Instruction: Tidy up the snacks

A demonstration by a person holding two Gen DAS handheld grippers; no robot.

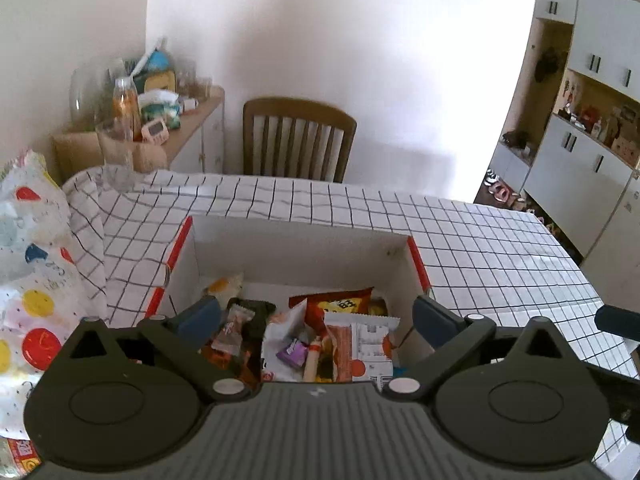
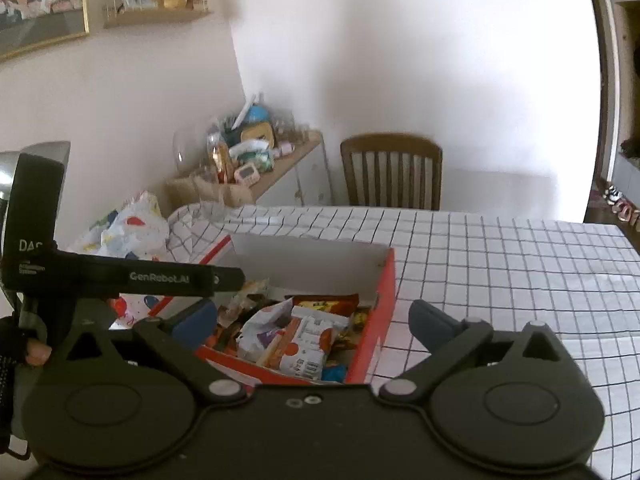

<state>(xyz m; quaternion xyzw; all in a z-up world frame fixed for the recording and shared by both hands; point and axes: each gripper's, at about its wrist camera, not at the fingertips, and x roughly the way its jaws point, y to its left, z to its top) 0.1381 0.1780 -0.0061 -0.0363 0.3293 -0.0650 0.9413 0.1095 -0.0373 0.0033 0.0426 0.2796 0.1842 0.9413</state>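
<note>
At the far left of the left wrist view a white bag with coloured smiley dots (image 1: 30, 280) slumps on the counter (image 1: 500, 240), which wears a white cloth with a black grid. Above it, in the upper left of the frame, a cluttered sideboard (image 1: 200, 120) stands against the wall, with a clear glass (image 1: 116, 152) in front of it at the counter's edge. A wooden chair (image 1: 298, 140) stands at the counter's far side, upper centre.

In the lower centre sits the open red-and-white box (image 1: 418, 264), with the snacks piled inside: a red-and-yellow packet (image 1: 340, 302), an orange-and-white packet (image 1: 360, 344), a small purple wrapper (image 1: 294, 352) and a candy in a clear twist (image 1: 234, 326) among them. The left tool (image 1: 316, 316) hangs over the box with its blue fingers spread wide, one at each side of the pile, gripping nothing.

In the right wrist view the same box (image 2: 384, 292) lies at centre, and the left tool's black body (image 2: 120, 276) fills the left edge. The right tool (image 2: 312, 320) is released too, its fingers wide apart: the left one over the box's near left corner, the right one outside over the bare checked cloth.
</note>
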